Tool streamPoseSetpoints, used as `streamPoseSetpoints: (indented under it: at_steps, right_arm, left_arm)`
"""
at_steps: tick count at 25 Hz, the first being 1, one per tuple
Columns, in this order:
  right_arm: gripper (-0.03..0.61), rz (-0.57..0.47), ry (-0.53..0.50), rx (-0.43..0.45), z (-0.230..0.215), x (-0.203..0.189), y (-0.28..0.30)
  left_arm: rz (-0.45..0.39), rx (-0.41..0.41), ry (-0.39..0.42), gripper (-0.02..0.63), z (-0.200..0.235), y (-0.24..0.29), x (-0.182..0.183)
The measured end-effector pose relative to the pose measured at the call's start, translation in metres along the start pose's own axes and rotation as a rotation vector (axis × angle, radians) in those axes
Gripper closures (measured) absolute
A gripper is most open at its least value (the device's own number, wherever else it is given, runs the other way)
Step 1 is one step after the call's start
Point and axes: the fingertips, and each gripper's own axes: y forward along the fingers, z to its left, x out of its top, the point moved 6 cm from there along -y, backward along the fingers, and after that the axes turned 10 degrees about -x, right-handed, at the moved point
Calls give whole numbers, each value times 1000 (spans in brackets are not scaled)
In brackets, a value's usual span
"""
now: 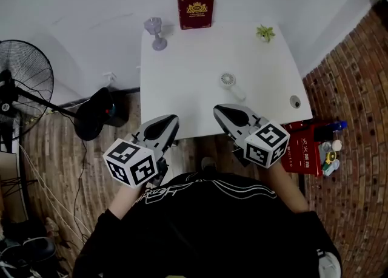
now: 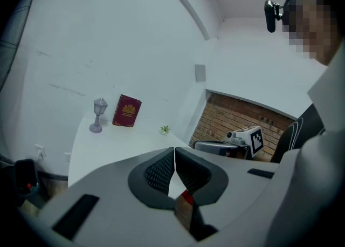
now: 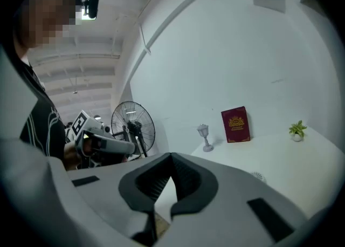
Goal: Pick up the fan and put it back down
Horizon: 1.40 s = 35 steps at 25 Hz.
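Note:
A small white hand-held fan lies flat on the white table, right of its middle, with its handle pointing toward me. In the right gripper view only the edge of the fan shows past the jaw housing. My right gripper hovers over the table's near edge, just short of the fan, with its jaws shut and empty. My left gripper hangs beside it at the near edge, jaws also shut on nothing. Neither gripper touches the fan.
At the table's far edge stand a dark red book, a grey lantern-shaped ornament and a tiny potted plant. A large black floor fan stands to the left, and a red crate of small items to the right on the brick floor.

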Motion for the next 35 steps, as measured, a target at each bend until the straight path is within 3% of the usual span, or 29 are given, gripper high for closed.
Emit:
streamPoseSetpoints:
  at_steps: [6, 14, 35]
  right_arm:
    - [578, -73, -58, -72, 31, 6, -23]
    - [578, -132, -25, -55, 68, 7, -44]
    - [578, -134, -16, -157, 100, -24, -71]
  left_arm:
    - [-2, -51, 37, 581, -18, -18, -5]
    - [-6, -110, 65, 581, -29, -36, -14]
    - [7, -146, 96, 581, -37, -56, -45]
